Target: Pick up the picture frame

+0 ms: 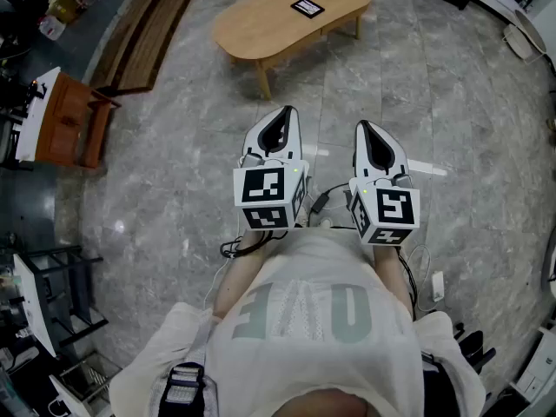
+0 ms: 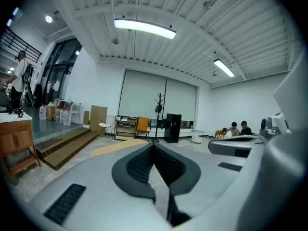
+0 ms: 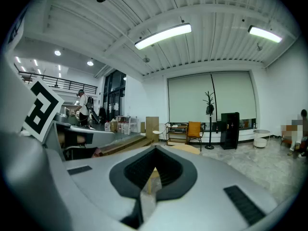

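The picture frame (image 1: 307, 7), small with a dark border, lies flat on the far side of a light oval wooden table (image 1: 261, 24). I hold both grippers side by side in front of my body, well short of the table and pointing toward it. My left gripper (image 1: 286, 111) is shut with nothing in it, its dark pads meeting at the tip (image 2: 154, 144). My right gripper (image 1: 361, 126) is likewise shut and empty (image 3: 155, 148). The table's tan top (image 2: 115, 148) shows beyond the left jaws. The frame itself appears in neither gripper view.
Grey marble floor lies between me and the table. A brown wooden cabinet (image 1: 69, 120) and wooden steps (image 1: 143, 33) are at the left, a dark metal rack (image 1: 52, 294) at the lower left. Cables (image 1: 321, 202) hang near my waist. People sit far off (image 2: 238, 129).
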Tool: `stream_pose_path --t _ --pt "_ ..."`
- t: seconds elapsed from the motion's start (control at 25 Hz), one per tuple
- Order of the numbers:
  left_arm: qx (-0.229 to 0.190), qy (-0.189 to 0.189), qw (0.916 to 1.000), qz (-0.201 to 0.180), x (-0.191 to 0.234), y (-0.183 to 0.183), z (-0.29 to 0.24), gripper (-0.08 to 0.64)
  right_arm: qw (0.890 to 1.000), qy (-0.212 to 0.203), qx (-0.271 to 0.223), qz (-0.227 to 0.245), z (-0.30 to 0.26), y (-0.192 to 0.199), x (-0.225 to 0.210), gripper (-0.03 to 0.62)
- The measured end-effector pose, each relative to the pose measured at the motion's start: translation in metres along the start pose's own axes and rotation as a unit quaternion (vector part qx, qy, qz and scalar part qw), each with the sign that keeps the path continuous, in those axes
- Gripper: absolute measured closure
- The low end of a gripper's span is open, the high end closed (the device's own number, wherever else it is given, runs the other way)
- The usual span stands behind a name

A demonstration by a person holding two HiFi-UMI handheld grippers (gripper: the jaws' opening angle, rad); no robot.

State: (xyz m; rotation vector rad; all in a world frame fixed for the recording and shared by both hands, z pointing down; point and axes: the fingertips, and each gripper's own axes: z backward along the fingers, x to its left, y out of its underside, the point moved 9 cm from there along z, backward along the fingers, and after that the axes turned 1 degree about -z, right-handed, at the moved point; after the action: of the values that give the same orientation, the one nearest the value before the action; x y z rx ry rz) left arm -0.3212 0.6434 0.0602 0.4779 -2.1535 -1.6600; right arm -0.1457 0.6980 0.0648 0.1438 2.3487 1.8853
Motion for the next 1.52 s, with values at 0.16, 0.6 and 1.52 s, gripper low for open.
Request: stream_pose_path --t 0.16,0.6,1.52 --pt "-0.001 0.001 1.0 -0.005 0.0 -0.003 -0.003 0.551 1.0 -0.002 -0.005 0.0 -0.002 -0.002 -0.001 0.588" --pt "-0.001 0.007 1.0 -0.004 0.013 -0.006 -0.014 0.551 1.0 -0.01 -0.002 -0.004 -0.02 -0.003 0.004 0.588" --pt "-0.026 0.024 0.9994 -0.004 0.057 -0.006 -0.073 0.551 0.998 0.012 -0.035 -0.042 -0.062 0.011 -0.015 0.588"
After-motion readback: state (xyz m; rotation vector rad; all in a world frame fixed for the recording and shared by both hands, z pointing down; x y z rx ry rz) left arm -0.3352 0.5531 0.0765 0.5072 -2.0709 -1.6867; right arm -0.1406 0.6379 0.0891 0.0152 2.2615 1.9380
